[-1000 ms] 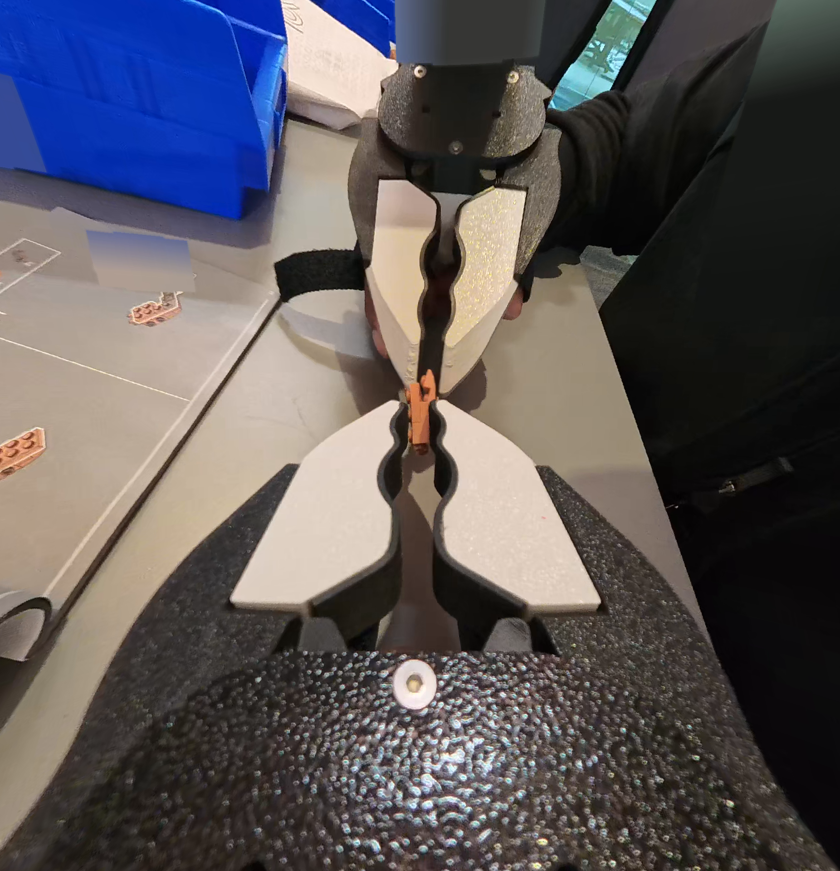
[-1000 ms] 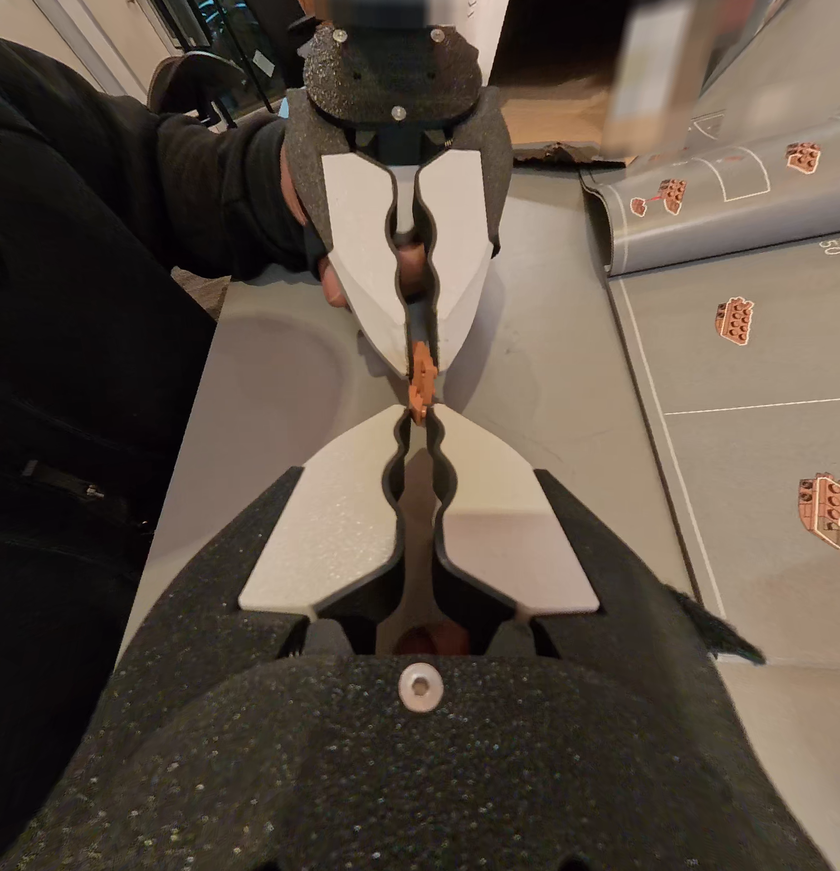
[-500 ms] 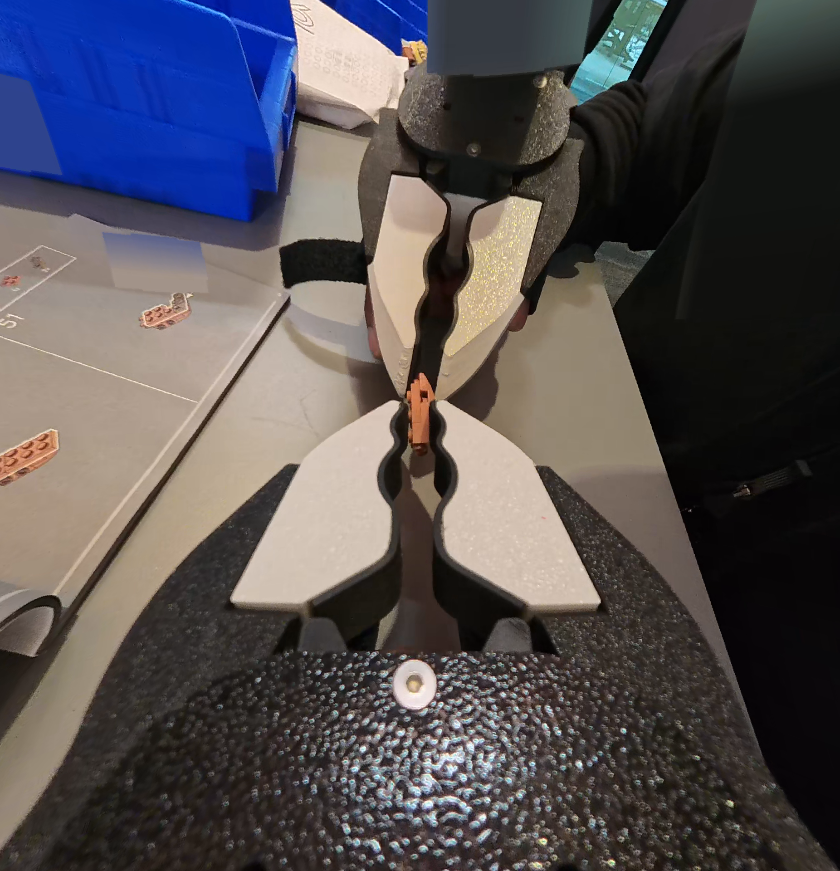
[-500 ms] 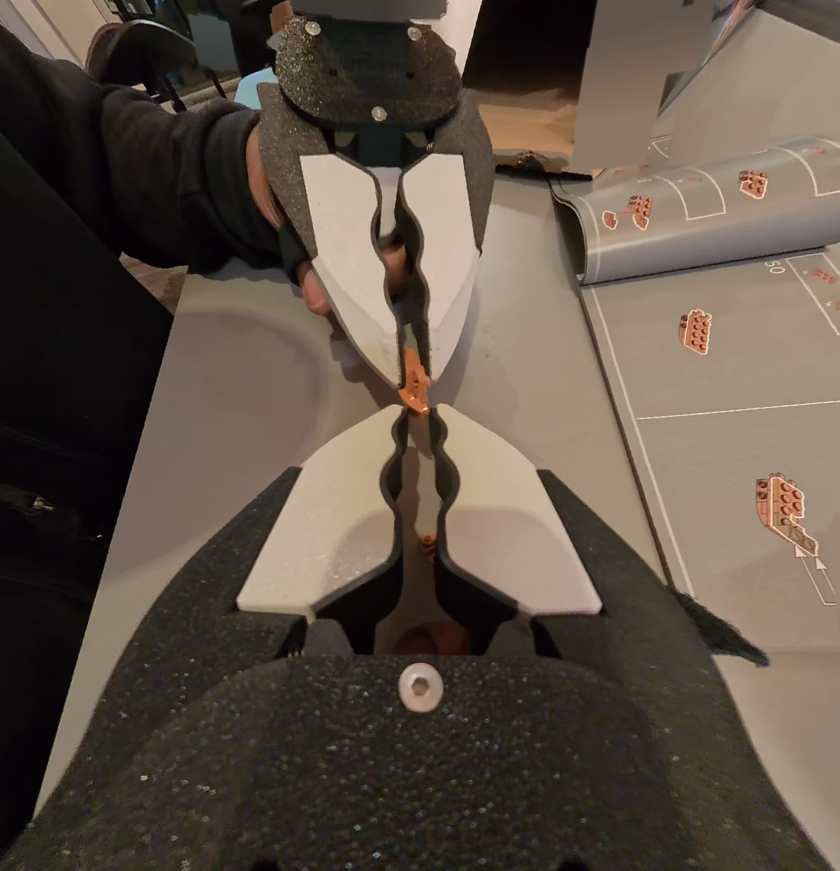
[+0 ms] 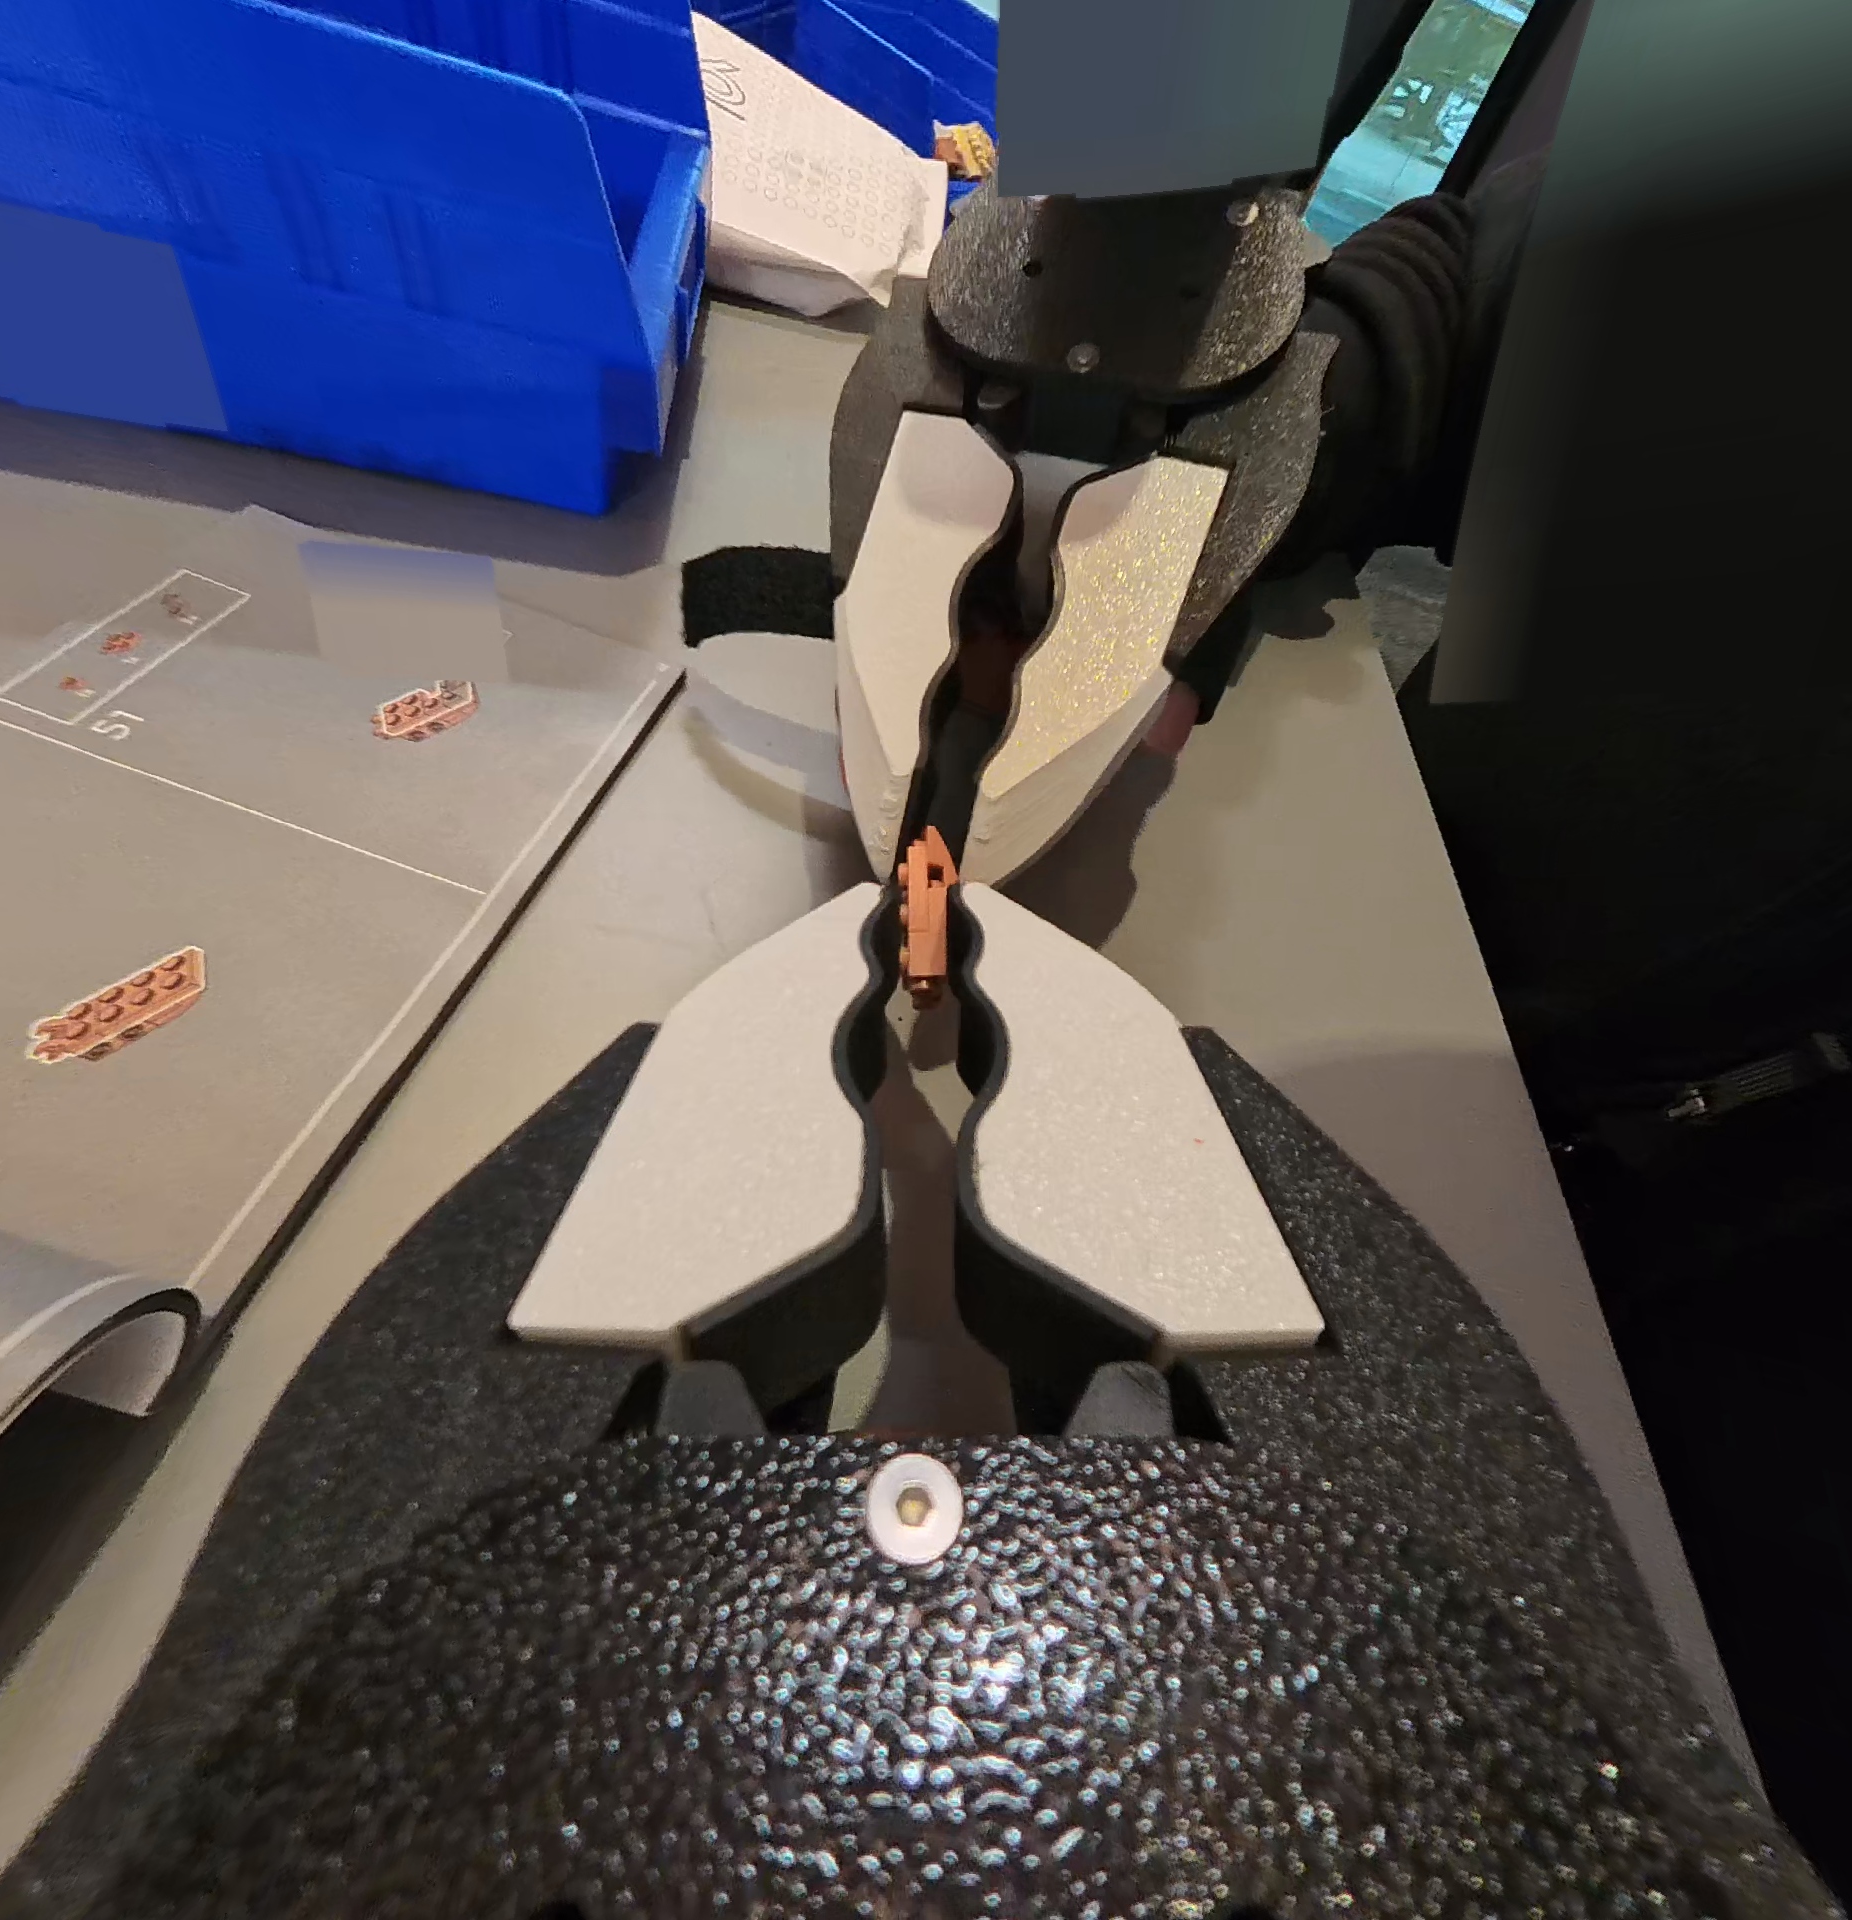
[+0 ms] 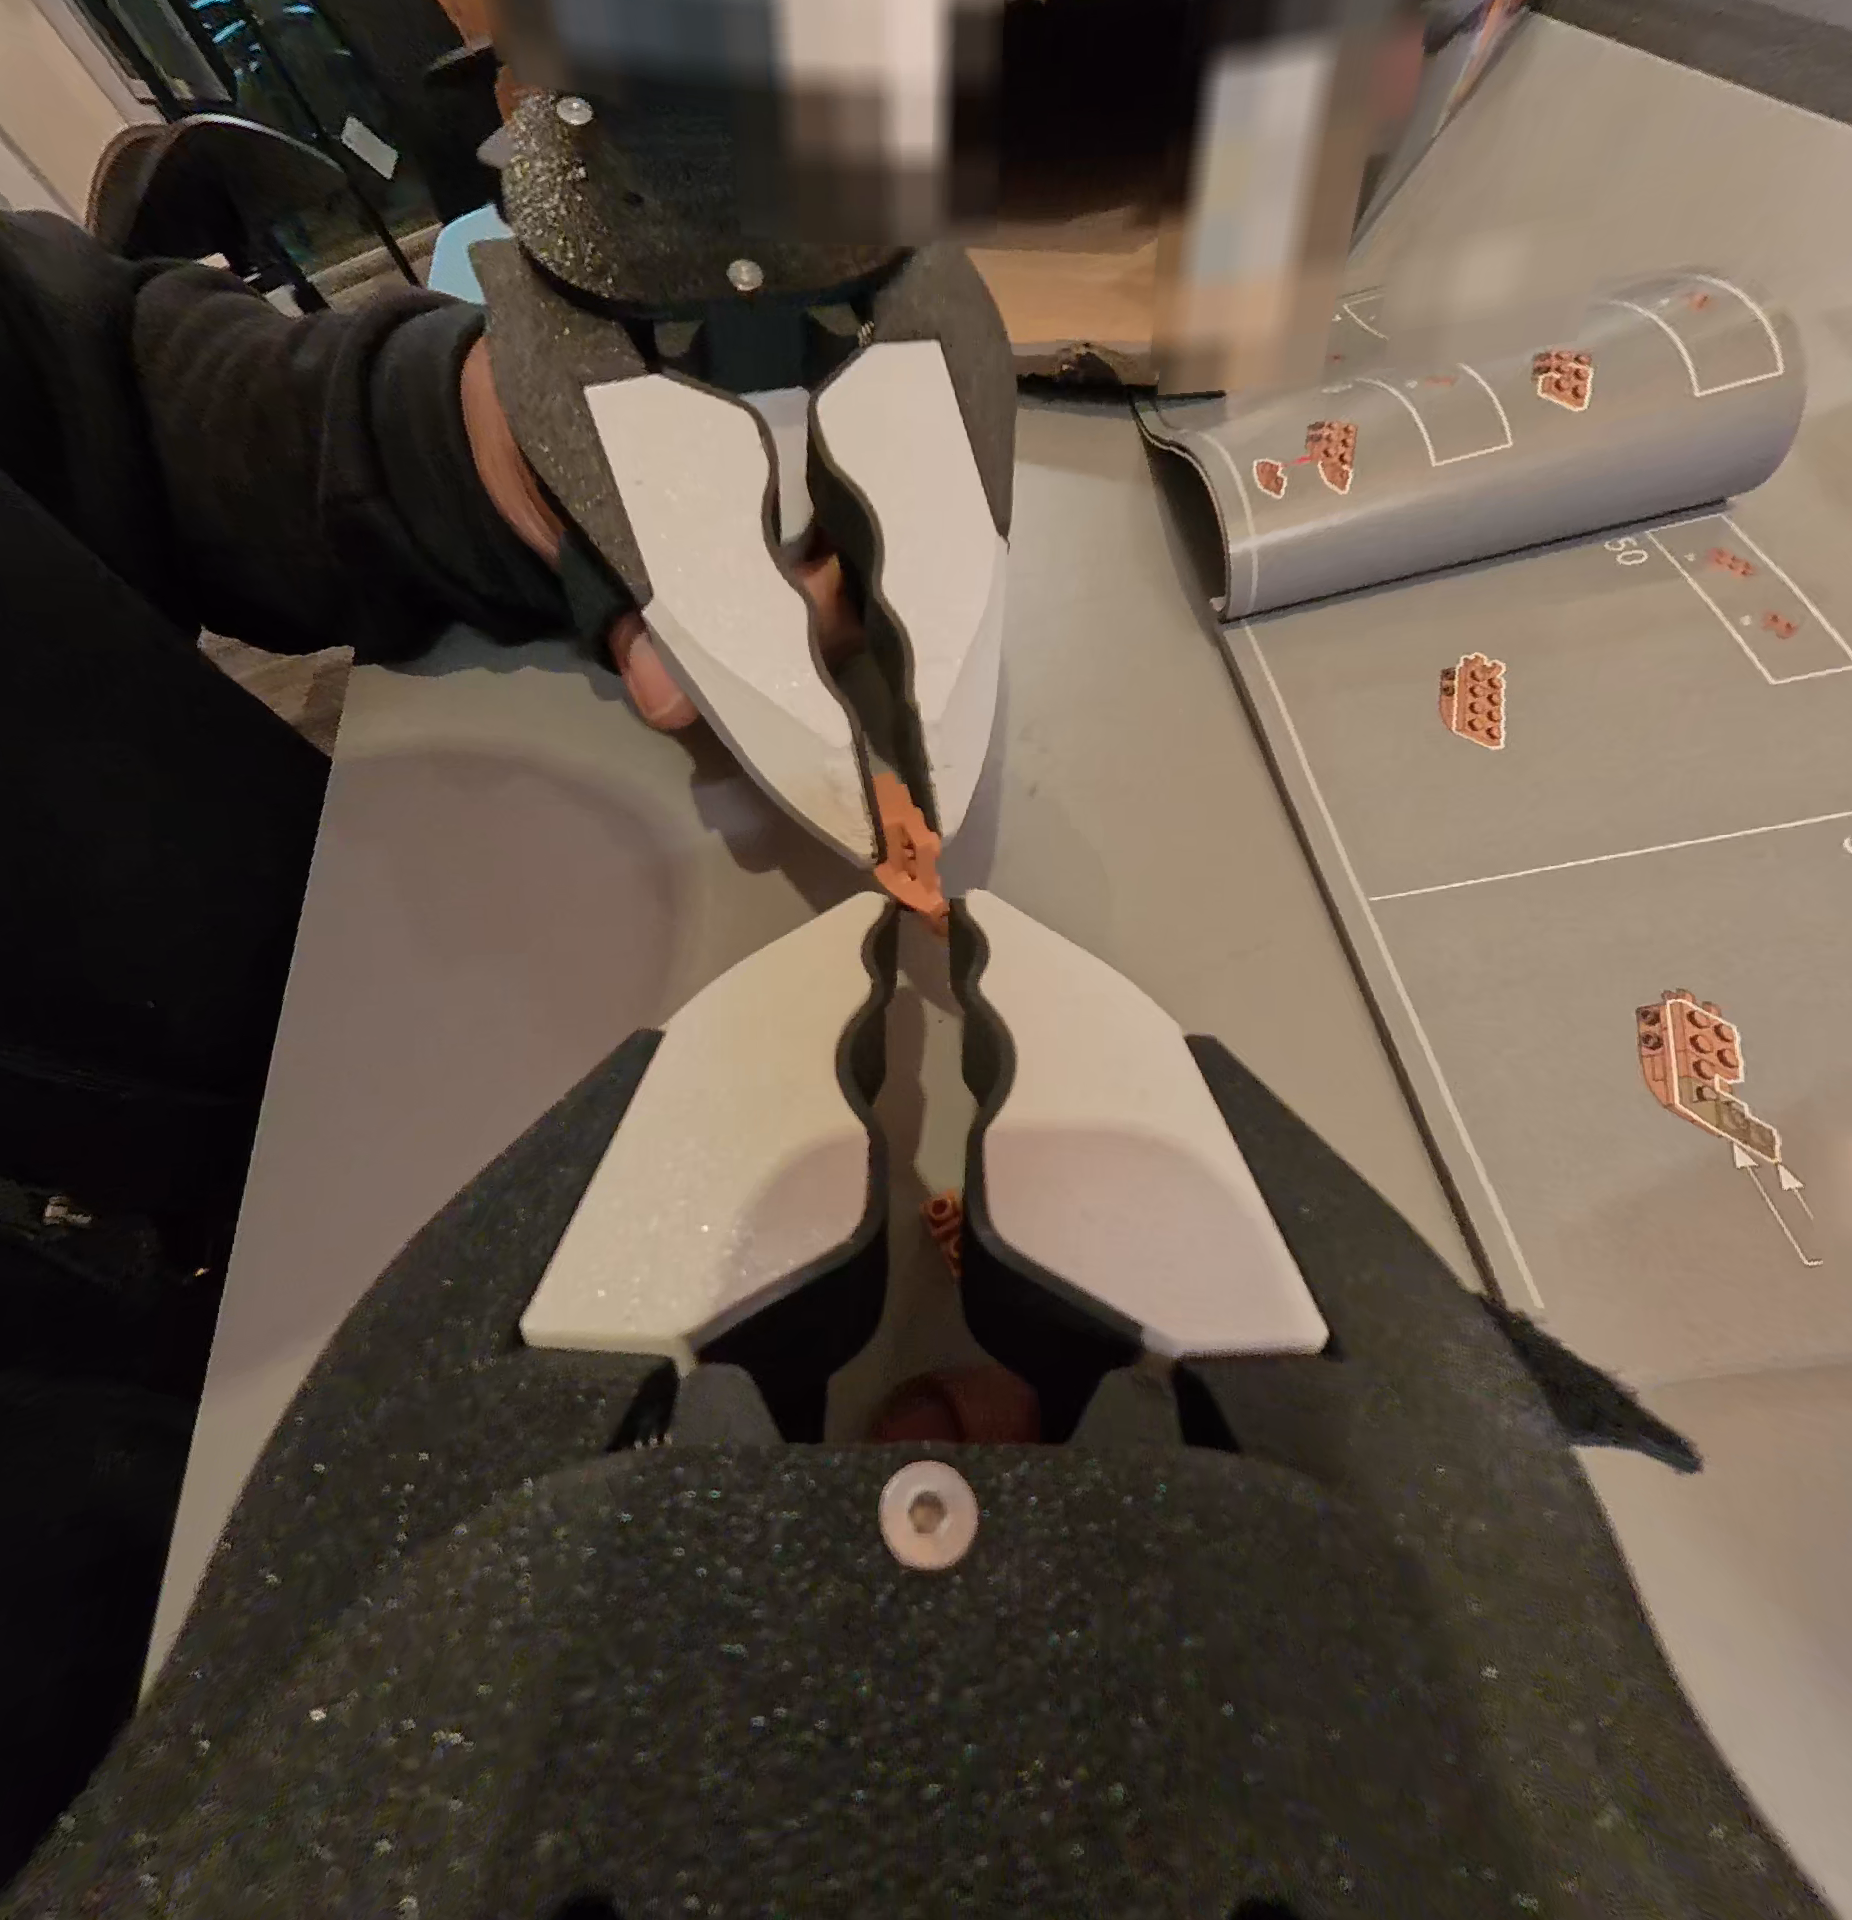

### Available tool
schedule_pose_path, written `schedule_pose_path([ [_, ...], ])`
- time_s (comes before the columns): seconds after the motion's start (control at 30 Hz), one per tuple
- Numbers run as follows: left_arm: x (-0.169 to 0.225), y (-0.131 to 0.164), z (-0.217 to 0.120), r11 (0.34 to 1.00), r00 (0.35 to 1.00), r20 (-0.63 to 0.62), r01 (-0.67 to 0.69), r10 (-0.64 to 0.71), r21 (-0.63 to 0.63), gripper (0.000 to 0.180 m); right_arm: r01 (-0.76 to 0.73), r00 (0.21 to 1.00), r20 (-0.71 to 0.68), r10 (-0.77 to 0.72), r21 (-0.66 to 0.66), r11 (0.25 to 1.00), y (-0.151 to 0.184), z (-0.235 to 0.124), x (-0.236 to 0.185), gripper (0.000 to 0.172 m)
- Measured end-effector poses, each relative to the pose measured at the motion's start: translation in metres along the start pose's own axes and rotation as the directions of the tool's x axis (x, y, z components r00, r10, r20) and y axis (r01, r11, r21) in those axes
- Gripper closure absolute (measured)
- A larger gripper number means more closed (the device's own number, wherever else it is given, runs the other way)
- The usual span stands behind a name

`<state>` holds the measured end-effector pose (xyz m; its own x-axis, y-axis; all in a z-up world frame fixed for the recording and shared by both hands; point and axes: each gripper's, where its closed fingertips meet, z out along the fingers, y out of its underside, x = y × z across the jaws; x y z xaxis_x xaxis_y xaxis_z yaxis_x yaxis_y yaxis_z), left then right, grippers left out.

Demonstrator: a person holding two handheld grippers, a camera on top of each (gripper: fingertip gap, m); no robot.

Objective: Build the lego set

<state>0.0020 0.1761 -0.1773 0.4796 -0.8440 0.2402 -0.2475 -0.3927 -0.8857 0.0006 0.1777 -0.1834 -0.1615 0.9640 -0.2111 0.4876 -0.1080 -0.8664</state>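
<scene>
Loose brown piece (image 6: pixel 943 1221), seemingly a brick, under right hand-held gripper (image 6: pixel 917 920) only.

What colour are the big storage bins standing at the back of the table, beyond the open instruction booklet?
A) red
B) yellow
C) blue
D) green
C: in the left wrist view the storage bins at the far edge of the table are plainly bright blue, standing behind the grey instruction booklet.

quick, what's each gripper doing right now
Left gripper: closed on the small orange-brown brick piece.
Right gripper: jaws nearly shut at the same piece; grip cannot be told.
</scene>
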Motion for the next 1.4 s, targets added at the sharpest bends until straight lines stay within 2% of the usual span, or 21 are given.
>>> schedule_pose_path([
  [0.67, -0.005, -0.003, 0.002, 0.993, 0.990, 0.086, -0.115, 0.114, 0.003, 0.173, -0.073, 0.993, -0.089, 0.072, -0.002, 0.997, 0.002, 0.000, 0.007, 0.163],
  [1.13, -0.012, -0.010, 0.000, 0.992, 0.982, 0.153, -0.119, 0.111, 0.044, 0.172, -0.133, 0.977, -0.156, 0.143, 0.072, 0.988, -0.004, 0.000, 0.015, 0.162],
  [1.4, -0.013, -0.015, -0.002, 0.989, 0.979, 0.172, -0.124, 0.109, 0.080, 0.172, -0.083, 0.974, -0.200, 0.103, 0.106, 0.991, -0.009, -0.001, 0.020, 0.159],
])
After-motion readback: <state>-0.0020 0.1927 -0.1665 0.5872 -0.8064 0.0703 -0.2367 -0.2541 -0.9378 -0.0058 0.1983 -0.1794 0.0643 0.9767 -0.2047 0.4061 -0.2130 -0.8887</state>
